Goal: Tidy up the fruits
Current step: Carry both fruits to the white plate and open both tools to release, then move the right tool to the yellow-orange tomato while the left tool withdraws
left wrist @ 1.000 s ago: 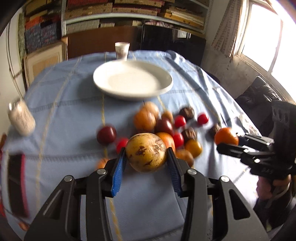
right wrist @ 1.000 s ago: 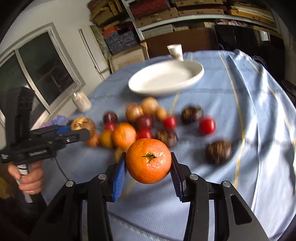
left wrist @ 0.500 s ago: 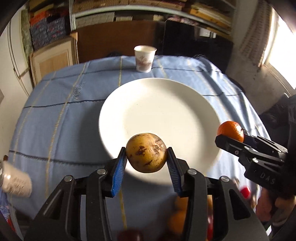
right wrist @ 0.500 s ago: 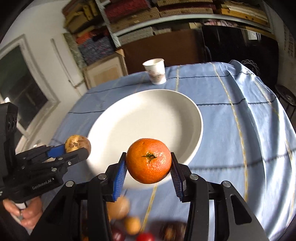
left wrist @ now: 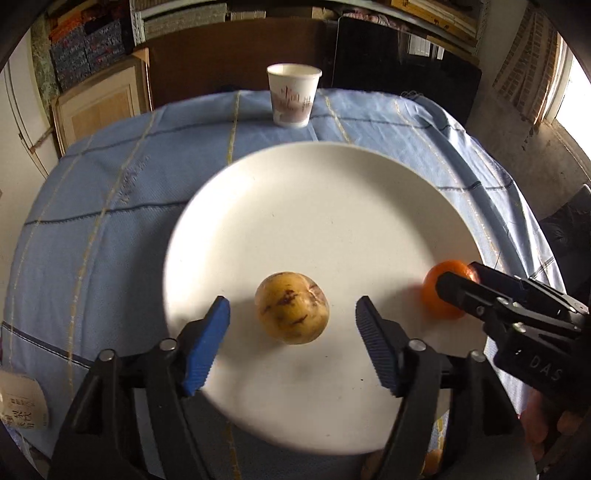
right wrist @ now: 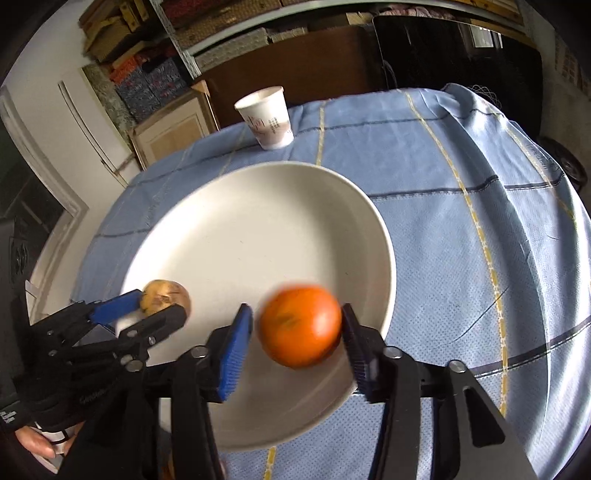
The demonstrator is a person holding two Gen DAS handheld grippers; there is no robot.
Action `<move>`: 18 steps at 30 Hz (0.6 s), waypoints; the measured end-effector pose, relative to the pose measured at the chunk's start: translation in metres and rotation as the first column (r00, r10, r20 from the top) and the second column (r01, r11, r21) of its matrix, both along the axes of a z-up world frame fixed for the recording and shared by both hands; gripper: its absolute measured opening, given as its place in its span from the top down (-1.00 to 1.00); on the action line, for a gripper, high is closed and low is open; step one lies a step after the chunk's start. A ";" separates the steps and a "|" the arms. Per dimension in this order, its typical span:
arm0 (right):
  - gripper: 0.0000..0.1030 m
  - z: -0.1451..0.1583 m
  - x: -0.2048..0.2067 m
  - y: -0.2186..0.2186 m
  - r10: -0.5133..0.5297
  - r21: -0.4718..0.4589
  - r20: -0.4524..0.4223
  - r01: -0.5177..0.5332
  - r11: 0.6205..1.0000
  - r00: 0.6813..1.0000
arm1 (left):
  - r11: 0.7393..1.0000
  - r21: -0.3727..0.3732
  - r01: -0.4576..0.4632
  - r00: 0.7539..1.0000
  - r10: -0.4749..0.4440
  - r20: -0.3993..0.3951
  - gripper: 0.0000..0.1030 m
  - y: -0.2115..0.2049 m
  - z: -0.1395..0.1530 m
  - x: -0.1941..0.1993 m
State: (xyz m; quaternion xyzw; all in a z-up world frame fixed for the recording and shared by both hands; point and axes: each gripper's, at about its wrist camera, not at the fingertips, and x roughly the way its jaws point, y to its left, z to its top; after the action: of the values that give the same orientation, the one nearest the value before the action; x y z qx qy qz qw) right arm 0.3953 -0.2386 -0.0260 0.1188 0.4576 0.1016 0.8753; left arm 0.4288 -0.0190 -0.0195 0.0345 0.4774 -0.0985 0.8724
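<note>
The left gripper (left wrist: pixel 291 317) hangs over the near part of the white plate (left wrist: pixel 332 192), its jaws opening. The blue pads (left wrist: pixel 207 343) stand clear on both sides of the yellow, brown-speckled fruit (left wrist: pixel 291 313), with a gap to each, so nothing presses on it. That fruit lies on the plate, on the plate's near half and a little left of its middle in the left wrist view.

The right gripper (right wrist: pixel 297 332) is over the plate's near right rim, and its jaws are opening too. The orange (right wrist: pixel 300 325) sits between its blue pads (right wrist: pixel 232 354); a narrow gap shows on the left side, while on the right the fruit lies very close to the pad and contact cannot be made out. The orange is blurred. In the left wrist view it shows at the plate's right edge, partly hidden behind the right gripper's black finger.

Beyond the plate, on its far side, a paper cup (left wrist: pixel 294 95) stands upright on the blue tablecloth (left wrist: pixel 110 206), apart from the plate. The cloth, crossed by yellow and dark lines, lies under the plate on every side. Past the cloth's far edge, shelves (right wrist: pixel 229 33) hold stacked boxes. A hand (right wrist: pixel 40 439) grips the left gripper's handle, near the plate's left side in the right wrist view.
</note>
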 end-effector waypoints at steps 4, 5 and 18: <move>-0.11 0.021 -0.016 -0.003 -0.003 0.031 0.047 0.002 1.000 0.999 | 1.000 0.006 0.027 0.999 -0.027 0.038 -0.44 0.006 0.021 -0.019; -0.12 0.025 -0.021 -0.005 -0.002 0.036 0.053 0.000 0.999 0.999 | 0.999 0.008 0.031 0.998 -0.032 0.053 -0.53 0.007 0.025 -0.027; -0.25 0.054 -0.111 -0.003 0.042 0.009 0.133 -0.044 0.999 0.990 | 0.995 0.018 0.101 0.989 -0.102 0.105 -0.73 0.032 0.029 -0.148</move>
State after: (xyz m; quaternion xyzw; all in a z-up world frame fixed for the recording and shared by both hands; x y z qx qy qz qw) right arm 0.2843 -0.2415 0.0283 0.1071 0.4002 0.1308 0.9007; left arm 0.2805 0.0125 0.0095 0.0692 0.4286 -0.1378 0.8902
